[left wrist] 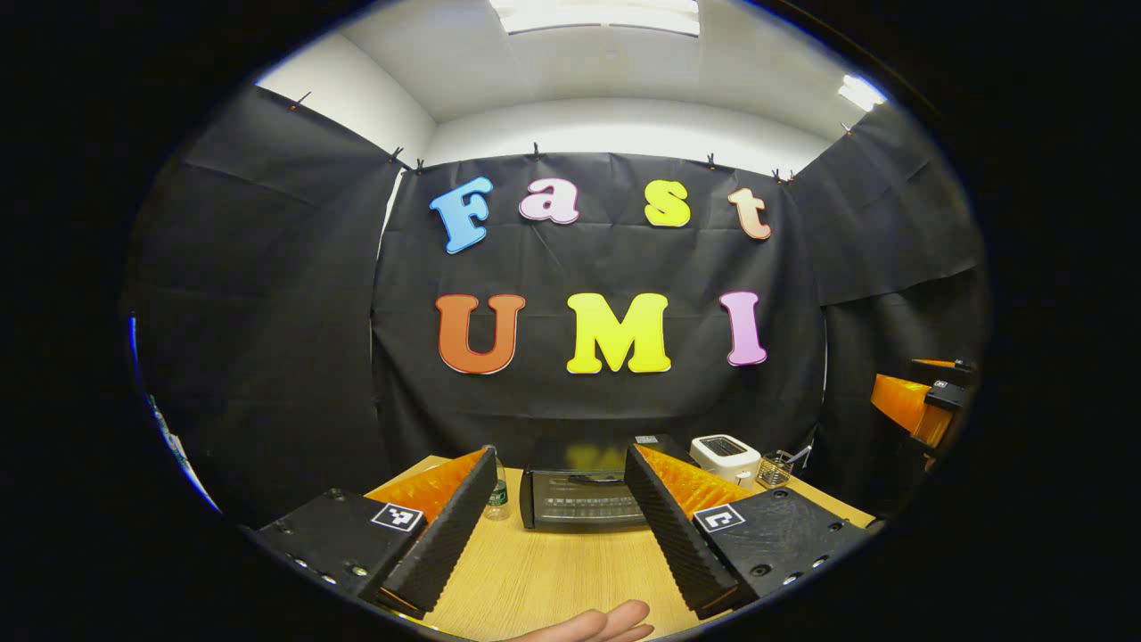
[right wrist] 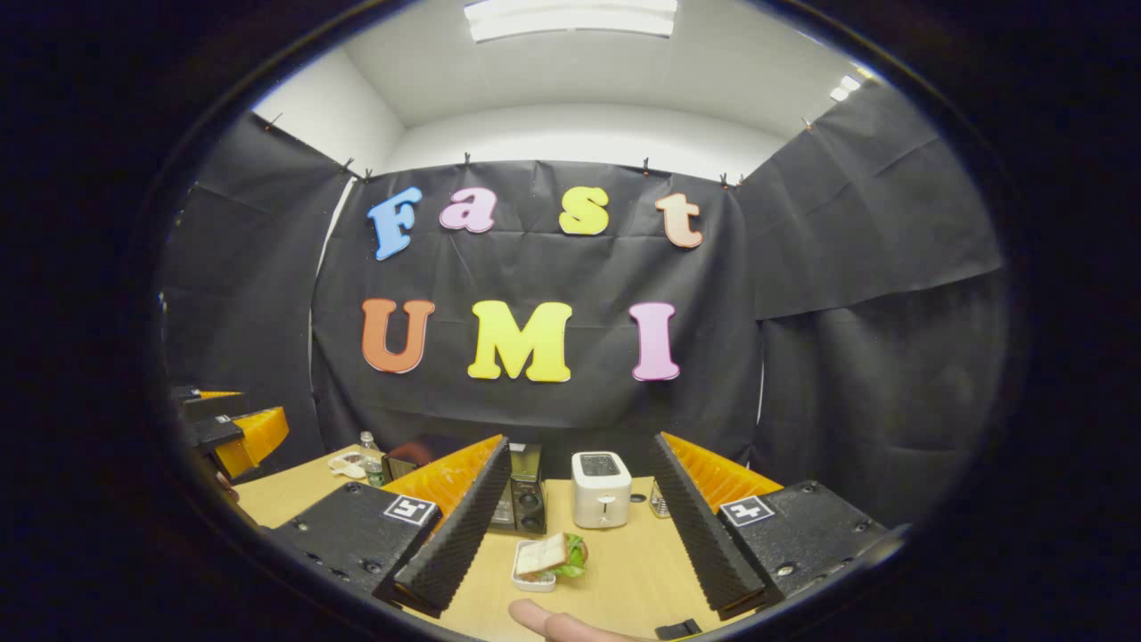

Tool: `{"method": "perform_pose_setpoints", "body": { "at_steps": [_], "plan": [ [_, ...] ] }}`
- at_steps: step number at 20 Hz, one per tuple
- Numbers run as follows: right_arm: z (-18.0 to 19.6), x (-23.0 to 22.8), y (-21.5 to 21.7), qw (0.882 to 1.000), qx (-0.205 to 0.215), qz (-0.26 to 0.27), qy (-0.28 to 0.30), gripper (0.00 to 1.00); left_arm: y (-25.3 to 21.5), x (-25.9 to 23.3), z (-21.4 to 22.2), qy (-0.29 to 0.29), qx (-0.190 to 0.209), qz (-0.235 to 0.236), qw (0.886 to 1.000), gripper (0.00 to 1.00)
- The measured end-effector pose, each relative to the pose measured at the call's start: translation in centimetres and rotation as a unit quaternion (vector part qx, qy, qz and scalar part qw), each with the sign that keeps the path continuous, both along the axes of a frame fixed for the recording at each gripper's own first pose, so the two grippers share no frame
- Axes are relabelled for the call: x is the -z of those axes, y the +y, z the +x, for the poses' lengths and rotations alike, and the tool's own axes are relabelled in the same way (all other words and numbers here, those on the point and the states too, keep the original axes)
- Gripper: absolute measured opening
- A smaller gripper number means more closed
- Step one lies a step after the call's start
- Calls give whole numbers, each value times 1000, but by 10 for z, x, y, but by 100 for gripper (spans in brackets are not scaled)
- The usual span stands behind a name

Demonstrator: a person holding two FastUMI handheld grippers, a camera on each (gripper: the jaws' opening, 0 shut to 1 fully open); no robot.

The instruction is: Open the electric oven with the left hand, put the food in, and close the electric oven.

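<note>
- The electric oven (left wrist: pixel 584 499) sits at the back of the table (left wrist: pixel 553 580), its door closed and the handle across the top of the glass; in the right gripper view the oven (right wrist: pixel 521 499) is partly hidden behind a finger.
- The food, a sandwich (right wrist: pixel 551 557) with lettuce on a small white tray, lies on the table in front of the oven, near the white toaster (right wrist: pixel 600 489).
- The left gripper (left wrist: pixel 557 526) hangs above the table facing the oven, jaws wide apart, holding and touching nothing.
- The right gripper (right wrist: pixel 579 535) hangs over the sandwich, jaws equally wide, holding nothing.
- A small bottle (left wrist: pixel 497 493) stands left of the oven, and a wire basket (left wrist: pixel 774 468) sits beyond the toaster (left wrist: pixel 726 456).
- Fingertips (left wrist: pixel 615 621) show at the near edge.
</note>
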State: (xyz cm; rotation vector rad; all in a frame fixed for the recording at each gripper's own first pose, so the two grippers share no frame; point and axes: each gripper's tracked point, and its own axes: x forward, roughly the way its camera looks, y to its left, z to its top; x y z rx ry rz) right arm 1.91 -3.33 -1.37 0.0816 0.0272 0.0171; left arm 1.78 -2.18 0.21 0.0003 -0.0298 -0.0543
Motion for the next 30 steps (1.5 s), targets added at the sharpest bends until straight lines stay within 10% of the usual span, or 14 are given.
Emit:
{"method": "perform_pose_setpoints", "body": {
  "at_steps": [19, 30],
  "plan": [
    [74, 34, -65, 1000, 22, -10, 10, 95, -73, 132, 248, 149, 25, 20, 988, 95],
    [72, 50, -90, 999, 29, -3, 19, 95, -99, 198, 277, 246, 41, 46, 967, 95]
  ]
}}
